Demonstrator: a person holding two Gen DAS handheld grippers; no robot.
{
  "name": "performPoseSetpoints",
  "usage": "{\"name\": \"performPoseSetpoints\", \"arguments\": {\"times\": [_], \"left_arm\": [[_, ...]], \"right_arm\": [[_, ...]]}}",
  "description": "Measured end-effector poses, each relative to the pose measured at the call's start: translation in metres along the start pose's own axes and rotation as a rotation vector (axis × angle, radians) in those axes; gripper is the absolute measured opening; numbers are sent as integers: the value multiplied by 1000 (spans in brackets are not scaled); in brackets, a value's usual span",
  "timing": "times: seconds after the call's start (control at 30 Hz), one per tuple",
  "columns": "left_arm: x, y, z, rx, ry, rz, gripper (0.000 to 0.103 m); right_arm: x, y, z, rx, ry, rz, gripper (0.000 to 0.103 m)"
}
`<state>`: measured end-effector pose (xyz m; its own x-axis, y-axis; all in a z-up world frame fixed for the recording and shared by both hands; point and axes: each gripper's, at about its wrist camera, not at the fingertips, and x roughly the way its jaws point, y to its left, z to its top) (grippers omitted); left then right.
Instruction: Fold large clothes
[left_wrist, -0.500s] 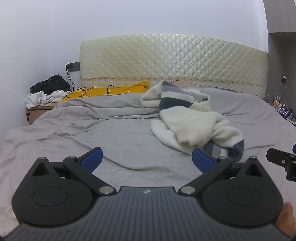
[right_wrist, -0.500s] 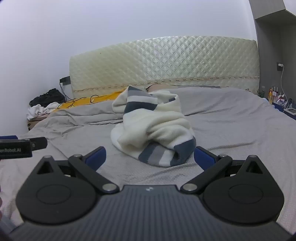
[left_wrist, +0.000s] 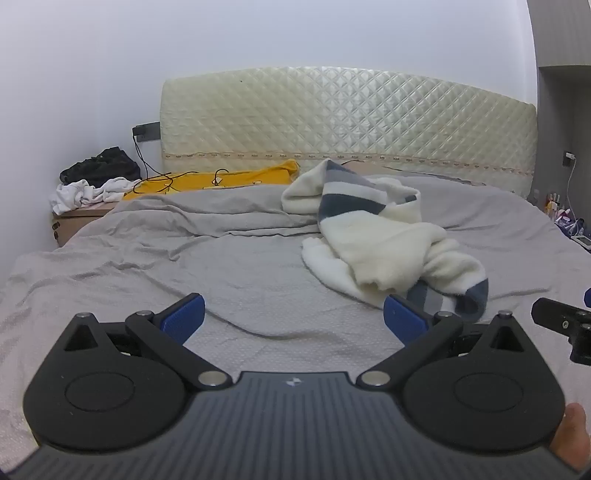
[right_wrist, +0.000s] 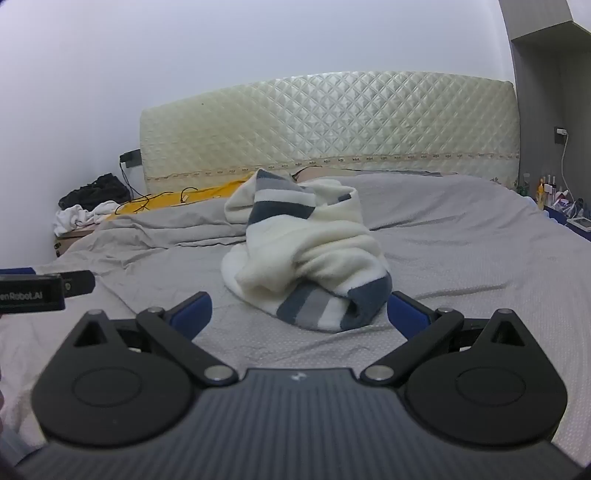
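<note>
Tongs, left (left_wrist: 293, 314) and right (right_wrist: 299, 310), are hovering spread and empty short of the sweater (right_wrist: 306, 258), which is lying crumpled mid-bed (right_wrist: 461, 258) exactly as half a second ago, so folding is not yet starting.

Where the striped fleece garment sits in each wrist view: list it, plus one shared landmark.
Left wrist: striped fleece garment lies right of centre, crumpled on the grey bedsheet.
Right wrist: the garment lies near centre, just beyond the open fingers.
Shared landmark: the quilted cream headboard behind it.
</note>
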<state>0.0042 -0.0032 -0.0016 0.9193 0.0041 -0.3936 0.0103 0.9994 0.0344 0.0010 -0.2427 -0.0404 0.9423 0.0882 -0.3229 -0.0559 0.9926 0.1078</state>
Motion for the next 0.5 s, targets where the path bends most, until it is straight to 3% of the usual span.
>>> {"name": "performPoseSetpoints", "arguments": {"times": [0.5], "left_arm": [[-3, 3, -5, -9, -14, -7, 103]], "right_arm": [[1, -1, 1, -3, 12, -3, 103]]}}
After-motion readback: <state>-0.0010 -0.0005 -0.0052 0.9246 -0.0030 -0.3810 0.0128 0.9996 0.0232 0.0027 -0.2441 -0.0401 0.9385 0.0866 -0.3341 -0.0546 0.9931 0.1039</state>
